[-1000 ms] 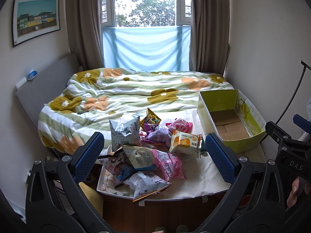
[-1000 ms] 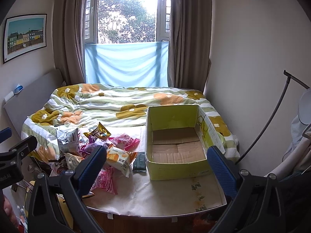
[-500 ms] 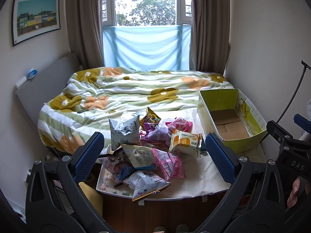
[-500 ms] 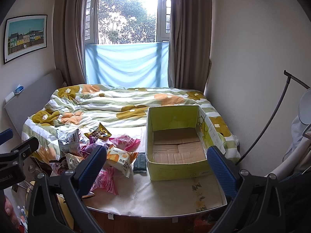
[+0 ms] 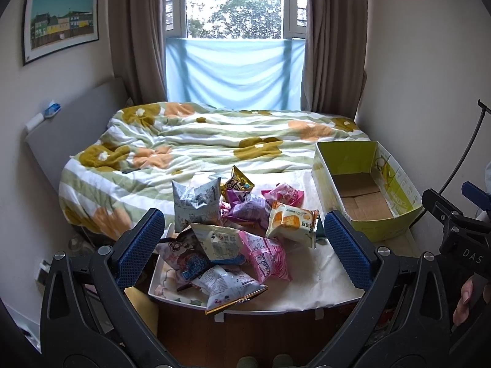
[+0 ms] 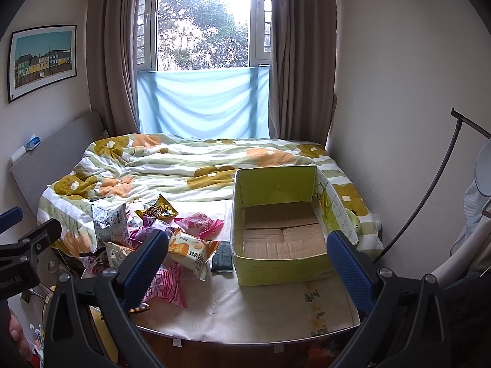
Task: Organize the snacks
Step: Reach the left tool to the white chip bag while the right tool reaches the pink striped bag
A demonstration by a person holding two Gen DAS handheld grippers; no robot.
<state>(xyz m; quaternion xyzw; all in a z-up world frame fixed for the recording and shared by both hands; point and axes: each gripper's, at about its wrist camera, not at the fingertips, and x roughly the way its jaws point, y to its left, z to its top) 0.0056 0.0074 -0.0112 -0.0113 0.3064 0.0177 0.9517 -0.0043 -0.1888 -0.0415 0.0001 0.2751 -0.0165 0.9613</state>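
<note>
Several snack packets lie in a loose pile on a white-covered table at the foot of a bed. Among them are an orange-and-white cake packet, a pink packet and a silver bag. The pile also shows in the right wrist view. An empty yellow-green cardboard box stands open to the right of the pile; it also shows in the left wrist view. My left gripper is open and empty, held back from the pile. My right gripper is open and empty, facing the box.
A bed with a flowered quilt lies behind the table. A dark flat object lies between the pile and the box. A black lamp arm curves by the right wall. The table's near edge drops to wooden floor.
Both views have shifted only slightly. The packets and the box have not moved. Both grippers stay open.
</note>
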